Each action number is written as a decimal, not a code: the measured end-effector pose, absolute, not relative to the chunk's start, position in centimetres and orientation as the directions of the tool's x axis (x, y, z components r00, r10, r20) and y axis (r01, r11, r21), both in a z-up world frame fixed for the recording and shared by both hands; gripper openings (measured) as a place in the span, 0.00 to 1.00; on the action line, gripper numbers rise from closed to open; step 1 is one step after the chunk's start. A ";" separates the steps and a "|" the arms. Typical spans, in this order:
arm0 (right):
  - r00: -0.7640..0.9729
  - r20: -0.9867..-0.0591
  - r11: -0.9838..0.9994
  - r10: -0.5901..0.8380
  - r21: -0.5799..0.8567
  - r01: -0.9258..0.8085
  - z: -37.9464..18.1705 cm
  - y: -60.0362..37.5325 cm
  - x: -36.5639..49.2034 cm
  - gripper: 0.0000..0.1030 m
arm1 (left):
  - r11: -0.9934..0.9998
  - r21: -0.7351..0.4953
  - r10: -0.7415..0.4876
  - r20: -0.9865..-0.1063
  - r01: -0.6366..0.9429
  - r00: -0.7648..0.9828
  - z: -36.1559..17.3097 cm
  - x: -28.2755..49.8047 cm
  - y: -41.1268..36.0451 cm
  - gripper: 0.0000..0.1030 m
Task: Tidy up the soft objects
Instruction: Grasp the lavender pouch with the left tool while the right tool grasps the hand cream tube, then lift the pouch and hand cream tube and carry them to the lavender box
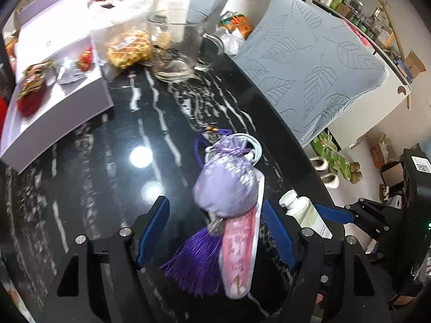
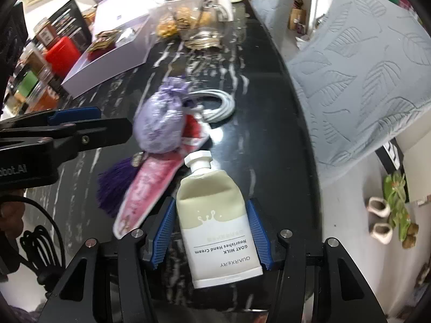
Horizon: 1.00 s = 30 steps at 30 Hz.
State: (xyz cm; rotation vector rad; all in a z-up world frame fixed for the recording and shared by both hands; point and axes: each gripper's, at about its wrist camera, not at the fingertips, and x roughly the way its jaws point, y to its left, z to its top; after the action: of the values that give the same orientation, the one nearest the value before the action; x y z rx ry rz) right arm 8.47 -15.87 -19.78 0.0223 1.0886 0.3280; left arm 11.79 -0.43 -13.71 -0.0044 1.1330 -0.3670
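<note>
Right fingers [image 2: 172, 228] pinching cream tube [image 2: 215, 226].

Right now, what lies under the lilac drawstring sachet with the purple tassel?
A long pink fabric pouch and a coiled white cable lie partly beneath the lilac sachet; their covered parts cannot be seen.

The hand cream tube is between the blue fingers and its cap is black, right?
Not quite. The right wrist view shows the hand cream tube between the blue fingers of the right hand-held gripper, but its cap is white.
</note>
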 end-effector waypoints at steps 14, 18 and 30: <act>0.427 -0.869 0.966 0.250 0.192 -0.175 -20.2 -19.3 11.1 0.52 | 0.919 -0.243 -0.323 -0.916 0.311 0.238 -17.9 15.8 -3.7 0.69; 0.428 -0.868 0.965 0.252 0.194 -0.173 -20.2 -19.5 11.4 0.52 | 0.919 -0.217 -0.308 -0.916 0.328 0.256 -18.0 15.6 -4.1 0.70; 0.429 -0.866 0.964 0.257 0.197 -0.180 -20.1 -19.5 10.9 0.52 | 0.931 -0.167 -0.269 -0.915 0.324 0.302 -18.1 14.1 -4.7 0.54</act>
State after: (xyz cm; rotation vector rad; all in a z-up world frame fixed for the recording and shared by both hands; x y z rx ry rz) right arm 10.92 -19.55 -20.10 0.0782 1.0948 0.2727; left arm 14.10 -4.71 -18.06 0.0523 1.2017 -0.3934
